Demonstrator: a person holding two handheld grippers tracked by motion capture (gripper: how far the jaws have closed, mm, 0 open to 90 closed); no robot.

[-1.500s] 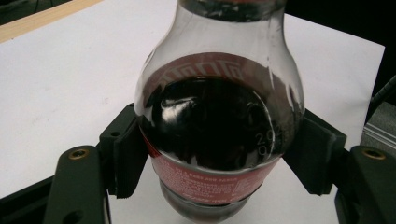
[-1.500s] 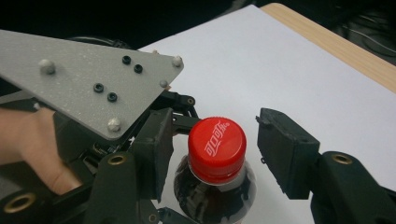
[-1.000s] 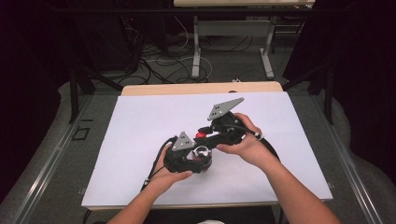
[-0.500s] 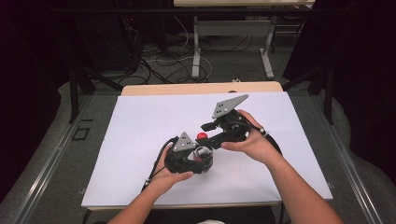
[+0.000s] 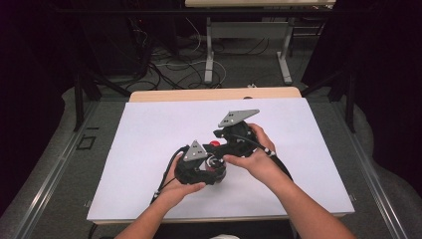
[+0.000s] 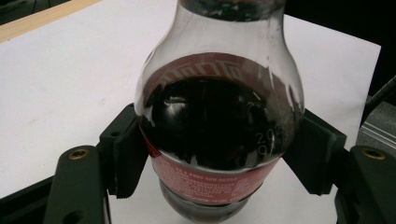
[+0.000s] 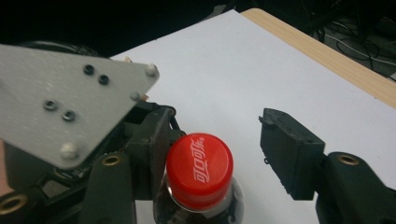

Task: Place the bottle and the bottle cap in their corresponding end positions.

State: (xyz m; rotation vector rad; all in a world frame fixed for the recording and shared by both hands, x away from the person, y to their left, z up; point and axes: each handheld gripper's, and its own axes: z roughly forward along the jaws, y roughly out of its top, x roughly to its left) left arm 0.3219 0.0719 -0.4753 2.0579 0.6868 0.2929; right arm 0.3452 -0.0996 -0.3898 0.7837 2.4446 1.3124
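A small cola bottle (image 6: 219, 126) with dark drink, a red label and a red cap (image 7: 200, 170) stands on the white table sheet (image 5: 144, 134). My left gripper (image 6: 219, 156) is shut on the bottle's body, one black pad (image 6: 126, 154) pressed on each side. In the high view my left gripper (image 5: 211, 164) sits mid-table, held from below by a hand. My right gripper (image 7: 219, 156) is open around the cap: its left pad (image 7: 152, 149) is against the cap, its right pad (image 7: 289, 158) stands apart. From above, my right gripper (image 5: 221, 140) hovers over the cap (image 5: 215, 144).
The left gripper's grey three-cornered plate (image 7: 60, 107) looms close beside the cap. A wooden table edge (image 5: 214, 93) runs along the far side. Behind it lie floor cables (image 5: 169, 59) and another table's legs (image 5: 209, 50). Metal rails (image 5: 54, 169) flank the table.
My right gripper has edged slightly left over the bottle's cap. The left gripper and the bottle have hardly moved.
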